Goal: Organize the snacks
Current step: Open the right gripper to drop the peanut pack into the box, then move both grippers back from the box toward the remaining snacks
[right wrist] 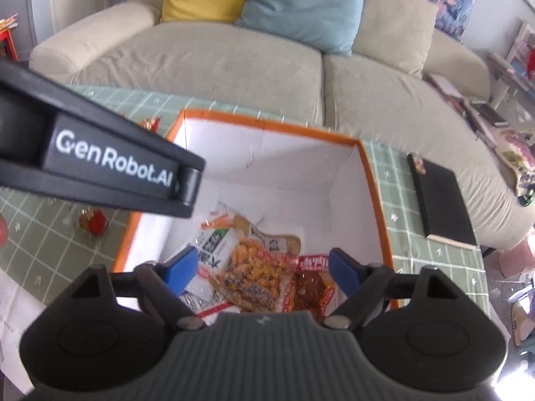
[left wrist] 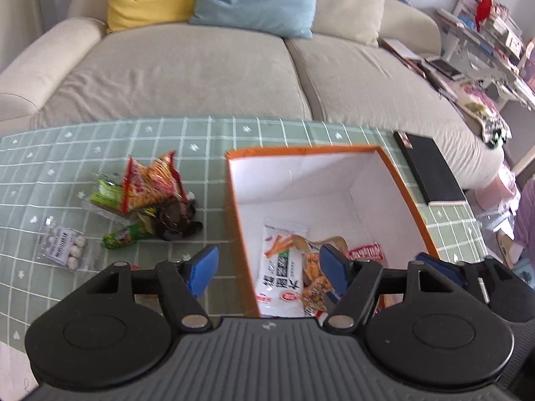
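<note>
An orange box with white inner walls (left wrist: 234,193) stands on the green checked tablecloth (left wrist: 67,153). Inside lie a white packet (left wrist: 281,267), an orange snack packet (right wrist: 254,274) and a red packet (right wrist: 311,287). Left of the box is a loose pile: a red-orange bag (left wrist: 150,180), a green packet (left wrist: 107,193), a green tube (left wrist: 125,235), a dark packet (left wrist: 174,220) and a clear packet of white balls (left wrist: 65,245). My left gripper (left wrist: 269,272) is open over the box's left wall, holding nothing. Over the box (right wrist: 277,127) my right gripper (right wrist: 262,270) is open and empty.
A flat black case (left wrist: 431,170) lies on the table right of the box. A beige sofa (left wrist: 187,73) with yellow and blue cushions runs behind the table. Cluttered shelves (left wrist: 485,40) stand at the far right. A small red item (right wrist: 95,220) lies left of the box.
</note>
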### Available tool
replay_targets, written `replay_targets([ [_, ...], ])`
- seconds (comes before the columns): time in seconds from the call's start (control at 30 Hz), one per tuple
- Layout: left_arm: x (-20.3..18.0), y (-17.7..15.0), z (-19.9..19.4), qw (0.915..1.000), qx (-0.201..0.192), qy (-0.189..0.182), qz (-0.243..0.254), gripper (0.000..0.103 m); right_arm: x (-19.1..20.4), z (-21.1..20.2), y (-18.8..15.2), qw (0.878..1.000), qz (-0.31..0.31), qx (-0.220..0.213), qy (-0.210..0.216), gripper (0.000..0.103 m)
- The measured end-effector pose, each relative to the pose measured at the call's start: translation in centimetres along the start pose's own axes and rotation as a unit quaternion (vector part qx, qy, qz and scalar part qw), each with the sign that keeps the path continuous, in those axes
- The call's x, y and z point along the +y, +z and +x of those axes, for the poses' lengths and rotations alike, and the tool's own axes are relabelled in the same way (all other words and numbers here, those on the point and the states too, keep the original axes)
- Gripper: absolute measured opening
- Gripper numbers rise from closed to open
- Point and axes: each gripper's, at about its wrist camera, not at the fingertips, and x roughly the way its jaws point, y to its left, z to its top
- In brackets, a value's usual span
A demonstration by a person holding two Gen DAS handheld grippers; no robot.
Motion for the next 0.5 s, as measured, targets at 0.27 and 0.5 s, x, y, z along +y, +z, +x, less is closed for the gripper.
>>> replay_targets([
  [0.27, 4.4, -0.3, -4.4, 0.9956, -0.086, 0.036, -0.007, 0.081, 3.9, -4.6, 0.0, 0.995, 0.017, -0.094, -0.028, 0.086],
  [0.5, 8.5, -2.4, -6.3, 0.9904, -0.124, 0.06, -0.003, 0.081, 7.7, -6.9, -0.9, 0.986, 0.062, -0.152, -0.007, 0.086],
])
